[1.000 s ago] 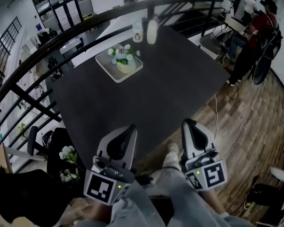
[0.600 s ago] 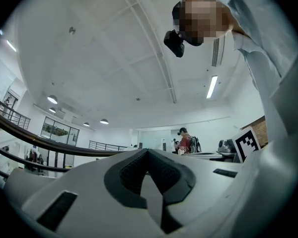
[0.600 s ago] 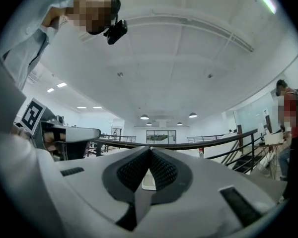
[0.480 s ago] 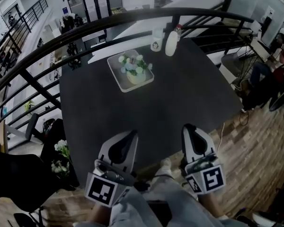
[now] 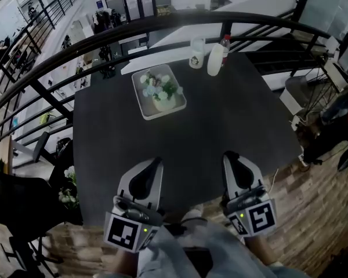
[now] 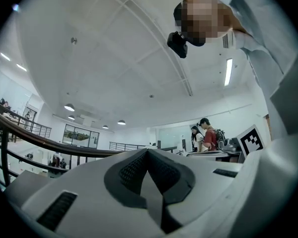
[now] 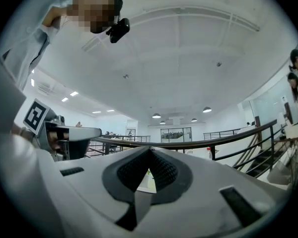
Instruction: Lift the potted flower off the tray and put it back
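**Lined up on the tray, no grasp yet**

The view has swung to bring the tray dead ahead. The potted flower sits in it, untouched. Left claw and right claw are both closed and empty, well short of the tray over the tabletop edge. Lift not begun.

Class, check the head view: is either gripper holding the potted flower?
No: the potted flower stands in the tray across the table, far from the left gripper and right gripper at the near edge.

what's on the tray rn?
Only the potted flower, standing inside the tray on the dark table. The tray floor under the pot is covered, and the blooms hide most of the pot's top.
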Demonstrator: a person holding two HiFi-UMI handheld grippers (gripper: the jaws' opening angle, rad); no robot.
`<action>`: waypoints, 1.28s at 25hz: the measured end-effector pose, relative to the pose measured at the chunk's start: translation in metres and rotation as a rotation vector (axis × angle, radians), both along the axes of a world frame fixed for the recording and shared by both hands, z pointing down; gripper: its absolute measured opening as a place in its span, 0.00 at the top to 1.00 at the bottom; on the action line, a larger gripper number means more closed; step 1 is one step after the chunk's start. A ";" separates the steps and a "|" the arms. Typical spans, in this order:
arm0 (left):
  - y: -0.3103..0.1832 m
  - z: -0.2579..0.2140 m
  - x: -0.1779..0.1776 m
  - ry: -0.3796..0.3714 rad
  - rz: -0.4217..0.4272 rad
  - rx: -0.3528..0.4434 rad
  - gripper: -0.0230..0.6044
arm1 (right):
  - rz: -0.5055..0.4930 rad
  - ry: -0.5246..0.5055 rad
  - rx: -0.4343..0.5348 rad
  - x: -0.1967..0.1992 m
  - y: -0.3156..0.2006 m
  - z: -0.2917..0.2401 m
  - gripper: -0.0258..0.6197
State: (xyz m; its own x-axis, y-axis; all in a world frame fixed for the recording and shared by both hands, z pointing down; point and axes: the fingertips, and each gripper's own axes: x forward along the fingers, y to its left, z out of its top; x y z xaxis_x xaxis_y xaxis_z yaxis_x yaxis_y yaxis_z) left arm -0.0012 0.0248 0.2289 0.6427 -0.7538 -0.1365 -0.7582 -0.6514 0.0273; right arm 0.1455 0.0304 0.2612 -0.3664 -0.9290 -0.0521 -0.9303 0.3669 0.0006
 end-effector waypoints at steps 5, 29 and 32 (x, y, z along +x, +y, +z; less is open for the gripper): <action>-0.012 0.003 0.020 -0.017 -0.076 0.008 0.97 | -0.069 -0.016 -0.004 0.024 -0.016 0.005 0.96; -0.080 0.054 0.045 -0.069 -0.177 -0.114 0.87 | -0.275 0.009 -0.055 0.021 -0.055 0.036 0.96; -0.091 0.063 0.041 -0.095 -0.176 -0.123 0.85 | -0.278 0.013 -0.072 0.017 -0.060 0.041 0.96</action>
